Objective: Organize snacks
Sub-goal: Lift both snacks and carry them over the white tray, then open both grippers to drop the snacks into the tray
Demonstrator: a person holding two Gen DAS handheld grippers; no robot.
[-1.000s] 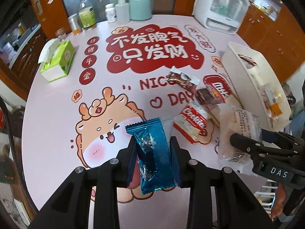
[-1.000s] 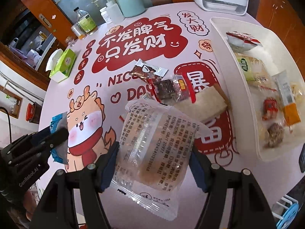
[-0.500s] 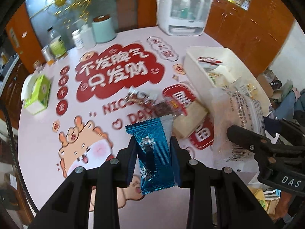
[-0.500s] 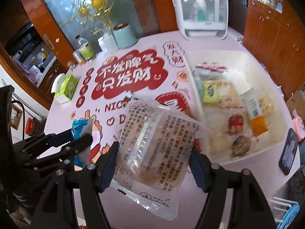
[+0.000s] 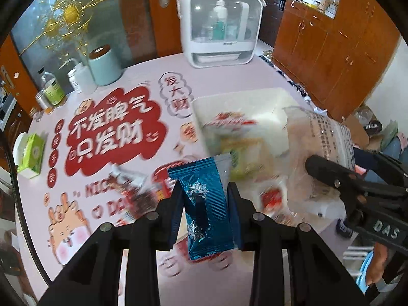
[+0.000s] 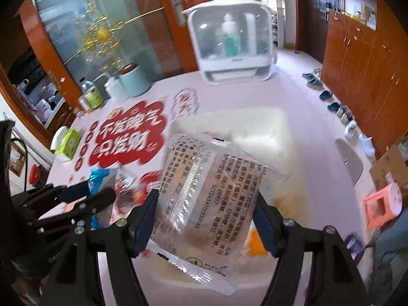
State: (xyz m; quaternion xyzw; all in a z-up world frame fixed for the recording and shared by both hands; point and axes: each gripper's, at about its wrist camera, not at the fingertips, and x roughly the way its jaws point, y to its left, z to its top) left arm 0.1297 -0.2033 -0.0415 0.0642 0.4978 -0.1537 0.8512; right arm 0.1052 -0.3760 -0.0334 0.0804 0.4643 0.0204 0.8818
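Note:
My left gripper [image 5: 205, 204] is shut on a blue foil snack packet [image 5: 204, 204] with a snowflake print, held upright above the table. My right gripper [image 6: 206, 204] is shut on a clear bag of bread [image 6: 209, 193] with black print; that bag [image 5: 323, 140] also shows at the right of the left wrist view. Both hover near the white plastic bin [image 5: 260, 107], which holds several blurred snack packs. The left gripper [image 6: 76, 199] with the blue packet [image 6: 98, 178] appears at the left of the right wrist view. More snacks [image 5: 132, 191] lie on the table left of the bin.
The round table [image 5: 114, 229] carries a pink cartoon mat with red lettering. A green tissue box [image 5: 32, 153], bottles [image 5: 51, 89] and a mint canister [image 5: 105, 66] stand at the far left. A white cabinet-like appliance [image 5: 219, 25] sits at the back. Wooden cupboards [image 5: 344, 58] line the right.
Both grippers have swung right and risen, still holding their packets. The white bin has come from the right edge toward the middle of both views.

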